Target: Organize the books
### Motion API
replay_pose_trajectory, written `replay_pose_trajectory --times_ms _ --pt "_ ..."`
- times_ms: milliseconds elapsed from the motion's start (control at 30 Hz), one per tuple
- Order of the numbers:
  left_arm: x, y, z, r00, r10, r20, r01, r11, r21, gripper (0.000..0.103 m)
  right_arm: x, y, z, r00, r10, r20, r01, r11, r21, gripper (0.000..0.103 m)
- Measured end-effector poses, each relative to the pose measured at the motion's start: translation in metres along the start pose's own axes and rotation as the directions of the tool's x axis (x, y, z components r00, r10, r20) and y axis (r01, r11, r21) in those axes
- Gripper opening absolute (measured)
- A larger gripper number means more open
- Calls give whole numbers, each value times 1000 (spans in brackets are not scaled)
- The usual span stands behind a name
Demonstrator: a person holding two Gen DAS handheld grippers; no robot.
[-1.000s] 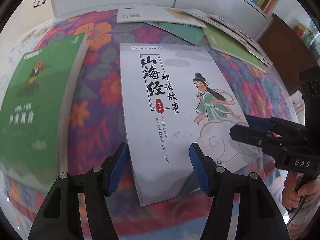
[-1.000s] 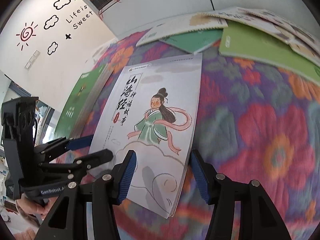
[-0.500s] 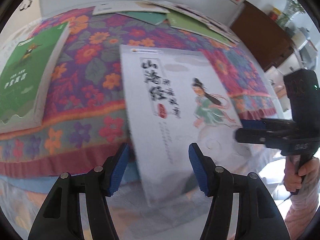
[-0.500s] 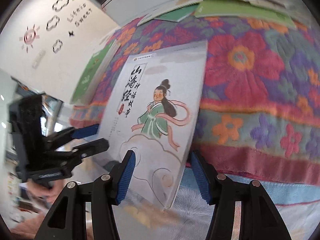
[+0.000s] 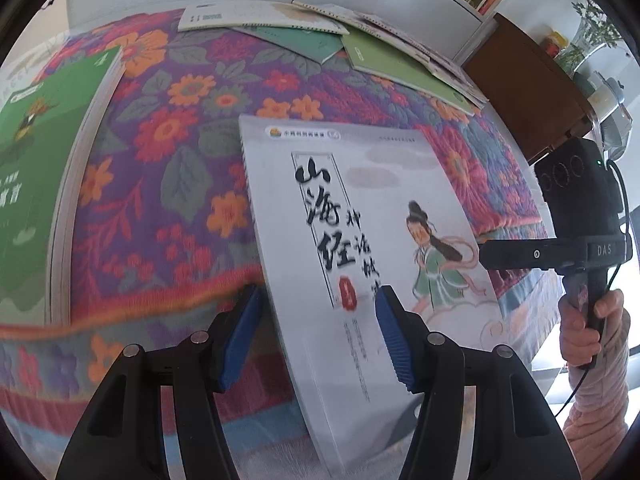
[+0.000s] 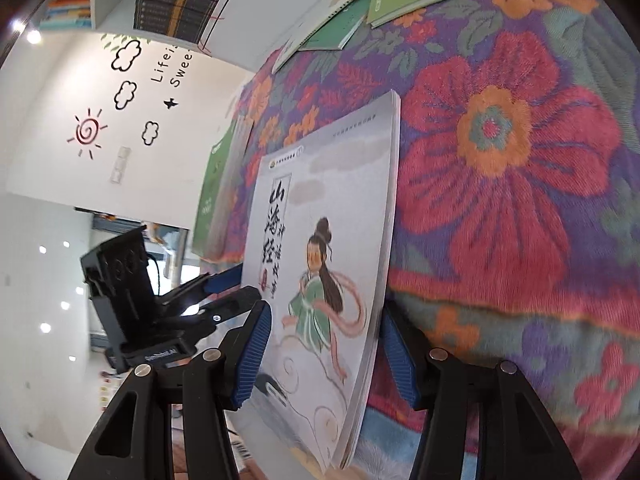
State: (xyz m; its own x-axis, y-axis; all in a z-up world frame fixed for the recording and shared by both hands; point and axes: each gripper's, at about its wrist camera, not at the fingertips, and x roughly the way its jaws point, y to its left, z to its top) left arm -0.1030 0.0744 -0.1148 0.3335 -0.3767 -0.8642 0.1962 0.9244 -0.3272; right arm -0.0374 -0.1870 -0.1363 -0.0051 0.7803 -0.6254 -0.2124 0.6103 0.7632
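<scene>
Both grippers are working one white storybook [image 5: 352, 216]: left gripper [image 5: 316, 336] is sitting with jaws spread wide around its near-left edge; whether the pads are touching it, cannot tell. Right gripper [image 6: 324, 356] is likewise gaping wide around the near-right corner; grip unclear. Book is tilting off the floral tablecloth [image 5: 168, 160] near edge; green book [image 5: 36, 168] lying far left; more books [image 5: 328, 36] fanning along the far side.

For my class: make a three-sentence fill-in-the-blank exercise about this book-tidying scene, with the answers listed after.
The girl on the white storybook wears a ____ robe.
The tablecloth is patterned with large ____.
Among the cloud drawings on the wall is a red ____.
Answers: green; flowers; sun.
</scene>
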Motion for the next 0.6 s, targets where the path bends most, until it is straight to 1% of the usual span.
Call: replay_pose_trajectory --times_ms 33,67,133,200,267,300,367,400,433,467,533,600 --pt "1 2 2 1000 2 7 -2 1000 1 55 1 -1 2 1000 9 -6 -9 1000 3 52" --pt "2 4 4 1000 -1 15 1 1000 -2 53 2 -1 5 1000 12 -11 -12 1000 3 51" --pt "3 7 8 1000 -14 15 14 1000 -10 52 3 0 8 1000 3 -15 -4 1000 -11 48" --pt "3 9 11 1000 -9 19 9 1000 -12 47 3 2 9 1000 -14 -12 14 999 -34 45" --pt "4 12 13 1000 4 29 -4 1000 -18 40 5 6 11 999 -39 -8 38 997 -62 42" --pt "3 15 13 999 2 33 -1 1000 -30 38 6 6 12 999 -50 -6 50 996 -72 39" --pt "3 26 15 999 -26 42 30 996 -80 31 6 6 11 998 -59 -4 59 995 -79 36" --pt "2 32 16 998 -43 47 48 994 -102 29 6 6 12 998 -65 -2 64 995 -82 31" --pt "2 35 16 997 -57 52 62 992 -113 28 7 5 12 997 -79 0 79 993 -85 19" --pt "3 37 16 996 -68 55 74 990 -118 28 7 4 13 994 -105 5 105 991 -88 15" --pt "4 38 16 995 -75 60 81 989 -120 27 6 -2 13 997 -76 4 77 995 -70 14" --pt "3 36 15 996 -63 62 69 991 -111 27 4 -8 14 999 -47 -3 47 997 -53 13"
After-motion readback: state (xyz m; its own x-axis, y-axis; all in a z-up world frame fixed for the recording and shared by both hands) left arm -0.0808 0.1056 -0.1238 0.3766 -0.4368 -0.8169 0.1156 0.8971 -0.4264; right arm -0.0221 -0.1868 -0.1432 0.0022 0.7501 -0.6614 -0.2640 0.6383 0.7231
